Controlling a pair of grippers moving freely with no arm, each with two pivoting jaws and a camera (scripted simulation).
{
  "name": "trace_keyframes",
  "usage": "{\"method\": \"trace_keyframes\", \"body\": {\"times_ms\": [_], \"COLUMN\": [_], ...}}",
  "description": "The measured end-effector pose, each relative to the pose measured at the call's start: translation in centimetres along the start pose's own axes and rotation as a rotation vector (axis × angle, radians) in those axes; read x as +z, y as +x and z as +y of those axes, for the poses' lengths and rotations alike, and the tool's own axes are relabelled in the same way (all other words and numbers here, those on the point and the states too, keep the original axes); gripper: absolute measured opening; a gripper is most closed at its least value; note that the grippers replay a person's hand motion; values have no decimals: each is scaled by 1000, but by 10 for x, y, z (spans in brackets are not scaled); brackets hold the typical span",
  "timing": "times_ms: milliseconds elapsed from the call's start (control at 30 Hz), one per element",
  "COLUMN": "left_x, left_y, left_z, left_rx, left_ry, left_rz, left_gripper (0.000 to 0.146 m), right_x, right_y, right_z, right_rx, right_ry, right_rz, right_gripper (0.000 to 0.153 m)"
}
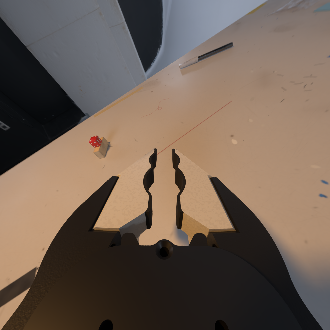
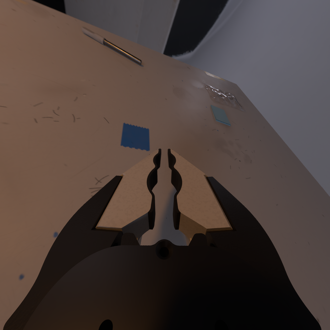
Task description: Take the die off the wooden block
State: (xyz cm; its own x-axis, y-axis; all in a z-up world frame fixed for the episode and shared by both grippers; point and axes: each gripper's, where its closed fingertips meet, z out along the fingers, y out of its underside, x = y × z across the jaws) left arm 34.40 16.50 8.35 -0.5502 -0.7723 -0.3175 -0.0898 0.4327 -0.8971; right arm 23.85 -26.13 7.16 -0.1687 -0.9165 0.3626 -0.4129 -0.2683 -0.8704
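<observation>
A red die [image 1: 95,141] with white pips sits on top of a small pale wooden block [image 1: 101,149], which stands on the tan table near its left edge. My left gripper [image 1: 164,150] is open and empty, above the table, to the right of the block and a little nearer than it. My right gripper [image 2: 164,150] is open by a narrow gap and empty, over another part of the table. The die and the block do not show in the right wrist view.
A craft knife [image 1: 205,55] with a dark handle lies near the far table edge; it also shows in the right wrist view [image 2: 114,46]. A blue tape patch [image 2: 135,136], a pale blue square [image 2: 220,115] and a shiny patch [image 2: 223,95] lie on the table. A white pillar [image 1: 80,50] stands beyond the edge.
</observation>
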Motion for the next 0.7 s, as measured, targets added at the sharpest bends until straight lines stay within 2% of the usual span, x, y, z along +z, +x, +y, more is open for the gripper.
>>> {"method": "trace_keyframes", "body": {"times_ms": [67,133,233,333,433,500,700], "left_x": [-4,-11,-25,-34,-29,-19,33], "left_y": [-1,-5,-24,-46,-67,-82,-111], "left_z": [-4,-11,-26,-36,-37,-36,-35], "left_rx": [-58,-128,-226,-292,-299,-286,-267], "left_ry": [16,36,106,150,109,54,-175], "left_rz": [26,68,84,90,85,63,109], "left_gripper": [21,32,39,46,51,51,51], "right_x": [-3,-8,-17,-27,-35,-40,-47], "right_y": [-3,-5,-6,-8,-11,-14,-22], "right_z": [-6,-15,-28,-41,-52,-58,-64], "right_rx": [18,43,71,71,79,80,82], "right_ry": [40,86,156,240,287,299,297], "right_rz": [-41,-84,-125,-165,-187,-206,-249], "right_gripper": [19,37,50,54,54,52,50]}}
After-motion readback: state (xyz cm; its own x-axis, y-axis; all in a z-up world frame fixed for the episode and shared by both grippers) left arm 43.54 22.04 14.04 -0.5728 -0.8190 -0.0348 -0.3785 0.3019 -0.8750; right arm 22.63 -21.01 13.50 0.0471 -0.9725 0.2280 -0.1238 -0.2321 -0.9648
